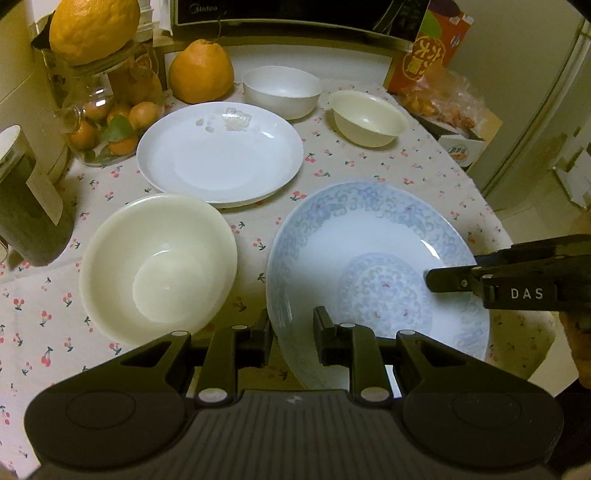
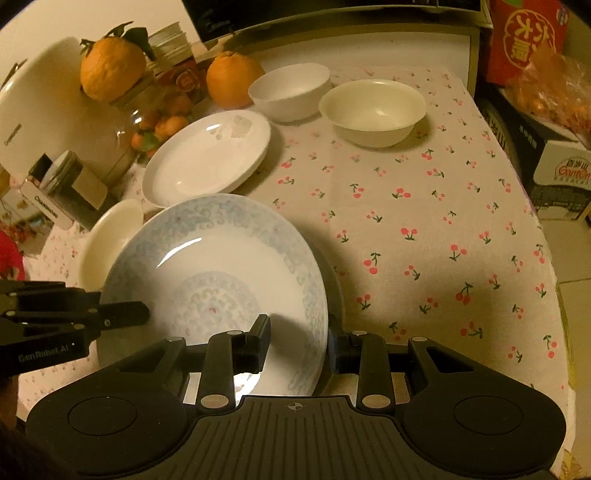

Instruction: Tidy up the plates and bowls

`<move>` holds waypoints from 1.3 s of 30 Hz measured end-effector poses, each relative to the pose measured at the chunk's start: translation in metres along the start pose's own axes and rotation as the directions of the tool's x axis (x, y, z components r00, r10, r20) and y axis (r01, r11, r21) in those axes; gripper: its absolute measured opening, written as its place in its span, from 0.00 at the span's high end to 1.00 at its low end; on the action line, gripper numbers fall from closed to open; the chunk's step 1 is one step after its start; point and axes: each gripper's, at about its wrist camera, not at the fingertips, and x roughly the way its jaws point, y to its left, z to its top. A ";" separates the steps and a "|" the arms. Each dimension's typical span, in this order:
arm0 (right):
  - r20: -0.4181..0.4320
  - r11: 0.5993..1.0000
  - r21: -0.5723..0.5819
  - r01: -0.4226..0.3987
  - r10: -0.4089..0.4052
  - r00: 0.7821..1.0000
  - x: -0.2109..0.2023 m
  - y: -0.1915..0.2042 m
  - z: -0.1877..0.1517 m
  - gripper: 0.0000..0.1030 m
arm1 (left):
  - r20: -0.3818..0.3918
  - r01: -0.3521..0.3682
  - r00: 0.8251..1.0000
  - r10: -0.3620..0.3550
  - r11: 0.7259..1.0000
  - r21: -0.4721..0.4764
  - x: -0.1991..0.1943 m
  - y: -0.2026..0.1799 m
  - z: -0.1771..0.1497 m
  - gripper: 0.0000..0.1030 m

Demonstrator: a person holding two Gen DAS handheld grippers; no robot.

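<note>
A blue-patterned plate (image 1: 369,240) (image 2: 221,251) hangs tilted just above the tablecloth, held from both sides. My left gripper (image 1: 293,341) (image 2: 125,314) is shut on its left rim. My right gripper (image 2: 299,345) (image 1: 443,280) is shut on the opposite rim. A large cream bowl (image 1: 159,266) (image 2: 110,240) sits just left of the plate. Behind them lies a plain white plate (image 1: 221,155) (image 2: 207,158). At the back stand a white bowl (image 1: 280,90) (image 2: 290,90) and a smaller cream bowl (image 1: 369,118) (image 2: 373,110).
Two big oranges (image 1: 201,72) (image 1: 92,29), a glass jar of small oranges (image 1: 110,122) and a dark jar (image 1: 29,206) crowd the left. A microwave (image 1: 295,14) and a red box (image 1: 428,51) line the back. The cherry-print cloth (image 2: 424,221) ends at the table's right edge.
</note>
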 end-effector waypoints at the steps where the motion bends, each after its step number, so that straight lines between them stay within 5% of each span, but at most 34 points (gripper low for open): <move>1: 0.003 1.000 -0.015 0.009 -0.009 1.000 0.000 0.003 -0.001 0.70 | -0.008 -0.004 1.000 0.004 1.000 -0.001 0.002 0.000 0.000 0.79; 25: 0.054 0.978 -0.164 0.133 -0.125 0.991 -0.004 0.018 -0.002 0.68 | -0.019 -0.050 0.999 0.051 0.997 0.057 0.009 -0.006 -0.005 0.80; 29: 0.056 0.978 -0.162 0.133 -0.125 0.991 -0.004 0.018 0.000 0.66 | -0.020 -0.028 0.999 0.029 0.998 0.059 0.010 -0.009 -0.004 0.65; 35: 0.070 0.985 -0.139 0.101 -0.092 0.993 -0.007 0.016 0.003 0.36 | -0.012 -0.004 1.000 0.005 0.997 0.076 0.006 -0.013 -0.004 0.34; 39: 0.073 0.988 -0.121 0.095 -0.087 0.993 -0.008 0.014 0.005 0.28 | 0.007 0.000 1.000 -0.001 0.997 0.075 -0.001 -0.009 -0.004 0.21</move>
